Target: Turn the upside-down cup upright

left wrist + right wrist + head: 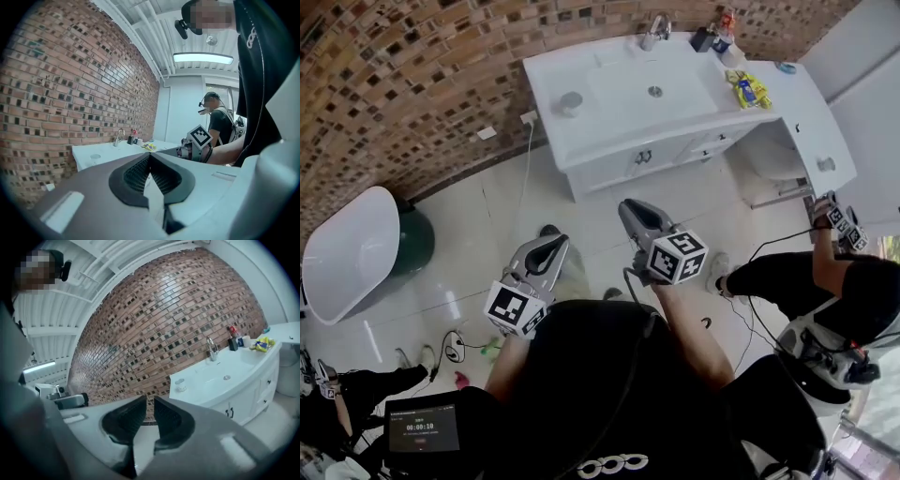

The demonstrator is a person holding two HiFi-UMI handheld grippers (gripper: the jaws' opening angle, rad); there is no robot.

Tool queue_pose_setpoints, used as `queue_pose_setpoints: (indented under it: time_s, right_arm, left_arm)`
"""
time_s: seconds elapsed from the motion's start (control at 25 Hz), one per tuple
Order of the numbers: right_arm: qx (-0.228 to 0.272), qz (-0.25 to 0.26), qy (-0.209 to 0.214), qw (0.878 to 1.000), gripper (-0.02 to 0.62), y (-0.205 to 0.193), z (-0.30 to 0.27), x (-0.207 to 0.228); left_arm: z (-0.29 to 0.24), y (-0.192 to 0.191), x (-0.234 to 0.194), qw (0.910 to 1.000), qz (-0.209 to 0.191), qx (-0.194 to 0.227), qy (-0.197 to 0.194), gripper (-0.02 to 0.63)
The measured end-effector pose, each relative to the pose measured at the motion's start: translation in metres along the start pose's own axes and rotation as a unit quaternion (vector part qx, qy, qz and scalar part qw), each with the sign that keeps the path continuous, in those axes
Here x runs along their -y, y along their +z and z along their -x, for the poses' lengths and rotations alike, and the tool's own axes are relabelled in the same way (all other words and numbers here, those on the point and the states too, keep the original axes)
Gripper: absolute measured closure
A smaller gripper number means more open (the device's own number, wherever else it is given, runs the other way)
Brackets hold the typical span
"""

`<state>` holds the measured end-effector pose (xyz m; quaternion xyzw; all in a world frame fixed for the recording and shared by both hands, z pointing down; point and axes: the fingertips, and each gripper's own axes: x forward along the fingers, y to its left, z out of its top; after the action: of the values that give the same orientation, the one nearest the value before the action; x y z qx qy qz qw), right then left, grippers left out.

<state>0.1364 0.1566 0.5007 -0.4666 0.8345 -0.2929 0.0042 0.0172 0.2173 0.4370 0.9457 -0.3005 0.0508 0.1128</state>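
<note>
Approach stage: the cup [571,103] sits inverted on the tabletop [553,66], upper centre, well clear of the left gripper [546,246], fingers together, and the right gripper [636,212], fingers barely apart, both empty; next move likely needs reaching and opening.

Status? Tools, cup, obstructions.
Left tool shut, empty. Right tool nearly closed, slim gap, empty. Cup upside down on vanity counter, untouched. Nothing in the way.
</note>
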Motion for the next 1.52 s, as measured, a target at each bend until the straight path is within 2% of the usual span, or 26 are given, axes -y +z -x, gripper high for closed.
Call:
queue_pose_setpoints:
  time_s: [0.16, 0.24, 0.44, 0.56, 0.72, 0.96, 1.2, 1.52]
  right_arm:
    - [0.011, -0.024, -0.008, 1.0, 0.602, -0.033, 0.072, -0.007]
    - [0.013, -0.026, -0.009, 1.0, 0.603, -0.043, 0.1, -0.015]
    - [0.022, -0.014, 0.003, 1.0, 0.603, -0.049, 0.142, -0.041]
    - [0.014, 0.01, 0.011, 1.0, 0.603, -0.058, 0.154, -0.062]
    - [-0.001, 0.053, 0.024, 0.998, 0.603, -0.063, 0.152, -0.089]
    - [-0.024, 0.108, 0.029, 0.993, 0.603, -0.069, 0.123, -0.135]
    - [-0.028, 0.132, 0.032, 0.99, 0.603, -0.076, 0.109, -0.161]
    - [-0.032, 0.138, 0.024, 0.99, 0.603, -0.08, 0.09, -0.177]
  left_arm:
    - [0.026, -0.025, 0.064, 0.9999, 0.001, -0.009, -0.004, 0.591]
    - [0.038, -0.029, 0.086, 0.9999, 0.001, -0.011, -0.005, 0.591]
    - [0.054, -0.029, 0.119, 0.9999, -0.007, -0.014, -0.002, 0.591]
    - [0.067, -0.03, 0.13, 0.9998, -0.007, -0.016, -0.004, 0.591]
    - [0.08, -0.025, 0.126, 0.9999, 0.0, -0.014, -0.002, 0.591]
    - [0.111, -0.027, 0.095, 0.9999, 0.014, -0.008, -0.003, 0.591]
    - [0.129, -0.038, 0.087, 0.9998, 0.02, 0.001, -0.008, 0.591]
    - [0.14, -0.037, 0.071, 0.9996, 0.02, -0.008, -0.017, 0.591]
